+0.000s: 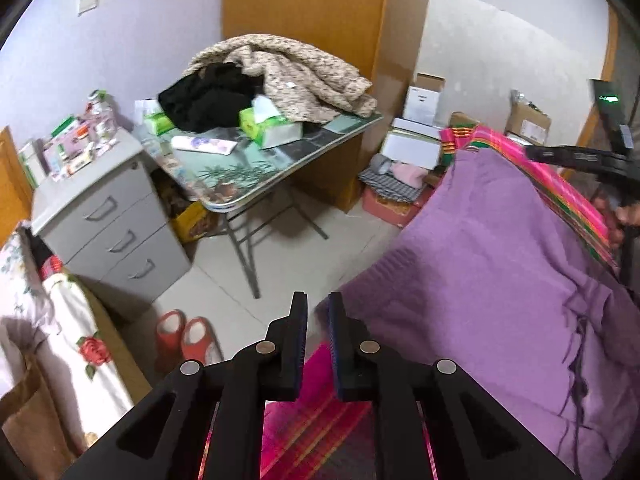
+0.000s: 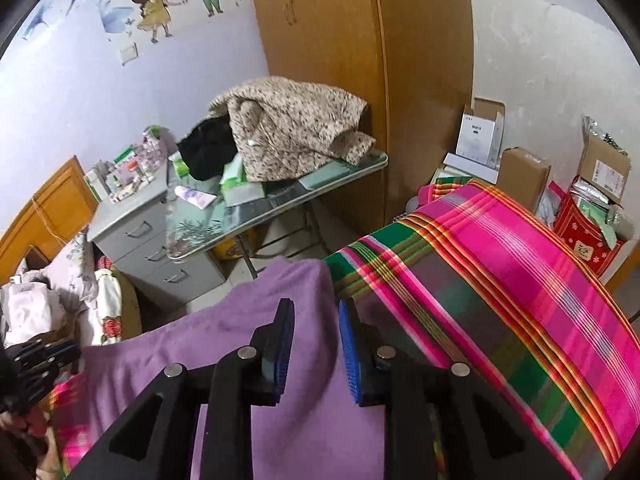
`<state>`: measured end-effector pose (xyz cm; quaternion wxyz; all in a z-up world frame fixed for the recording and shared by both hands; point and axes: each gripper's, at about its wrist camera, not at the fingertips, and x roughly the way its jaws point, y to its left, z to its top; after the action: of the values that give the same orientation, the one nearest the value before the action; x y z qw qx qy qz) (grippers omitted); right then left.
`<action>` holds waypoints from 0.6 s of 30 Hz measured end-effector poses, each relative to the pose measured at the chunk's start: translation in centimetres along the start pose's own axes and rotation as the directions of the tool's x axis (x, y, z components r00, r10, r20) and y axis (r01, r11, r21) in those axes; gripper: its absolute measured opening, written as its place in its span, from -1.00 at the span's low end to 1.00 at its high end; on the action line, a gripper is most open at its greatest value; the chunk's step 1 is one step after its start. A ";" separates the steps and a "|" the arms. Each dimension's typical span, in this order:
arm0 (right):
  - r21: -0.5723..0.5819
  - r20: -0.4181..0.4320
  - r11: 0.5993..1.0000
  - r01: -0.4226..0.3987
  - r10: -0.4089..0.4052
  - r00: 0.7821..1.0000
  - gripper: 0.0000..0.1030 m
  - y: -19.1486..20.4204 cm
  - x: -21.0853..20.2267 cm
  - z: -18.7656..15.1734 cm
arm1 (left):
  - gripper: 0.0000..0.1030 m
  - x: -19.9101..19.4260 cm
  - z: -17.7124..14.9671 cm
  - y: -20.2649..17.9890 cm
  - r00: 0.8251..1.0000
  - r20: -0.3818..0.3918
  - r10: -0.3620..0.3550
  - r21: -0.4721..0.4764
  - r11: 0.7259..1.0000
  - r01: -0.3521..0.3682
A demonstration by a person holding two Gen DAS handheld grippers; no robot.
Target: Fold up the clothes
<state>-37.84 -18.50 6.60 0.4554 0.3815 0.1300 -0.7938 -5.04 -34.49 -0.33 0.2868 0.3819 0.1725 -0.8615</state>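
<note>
We see the purple knit sweater (image 1: pixel 492 264) spread over a bright pink, green and orange striped cloth (image 2: pixel 532 280) that covers the bed; its ribbed hem lies toward the left tongs and creases run down its right side in the left wrist view. In the right wrist view the same sweater (image 2: pixel 288 360) reaches beneath the right tongs, its edge ending at the striped cloth.

Our left tongs (image 1: pixel 318 312) hang just off the hem, jaws parted by a narrow gap with nothing between them. Our right tongs (image 2: pixel 316 320) sit above the sweater, jaws apart a little wider, also holding nothing. From the left wrist view the right tongs' black body shows at the far right, with a hand (image 1: pixel 628 216) on its handle.

Beyond the bed, a folding surface (image 1: pixel 256 176) carries a speckled beige quilted jacket (image 1: pixel 296 76), a black garment (image 1: pixel 208 96) and green tissue packs (image 1: pixel 268 124). Beside it stands a grey drawer cabinet (image 1: pixel 112 228) topped with small boxes and bottles. Red slippers (image 1: pixel 184 336) rest on the tiled floor. A wooden wardrobe (image 1: pixel 304 8) stands behind, and cardboard boxes (image 2: pixel 524 176) are stacked by the wall
</note>
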 end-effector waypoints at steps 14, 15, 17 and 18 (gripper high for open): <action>0.055 0.067 0.998 0.010 -0.014 0.998 -0.54 5.4 -12.4 -9.9 | -0.69 -7.5 -2.8 -3.3 0.996 0.073 -0.047 0.044 0.998 0.044; 0.056 0.069 0.998 0.009 -0.013 0.998 -0.54 5.9 -13.1 -10.7 | -0.69 -8.1 -2.9 -3.8 0.995 0.082 -0.055 0.053 0.997 0.051; 0.058 0.068 0.998 0.014 -0.018 0.998 -0.54 6.8 -14.4 -12.2 | -0.69 -9.4 -3.3 -4.7 0.992 0.101 -0.071 0.071 0.995 0.064; 0.058 0.066 0.998 0.022 -0.026 0.998 -0.54 7.3 -15.0 -12.9 | -0.69 -10.0 -3.5 -5.2 0.991 0.109 -0.081 0.082 0.994 0.072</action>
<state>-21.15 -5.98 9.81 0.4388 0.3662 0.0967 -0.8149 -0.88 -25.02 5.42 0.2478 0.3371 0.1372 -0.8979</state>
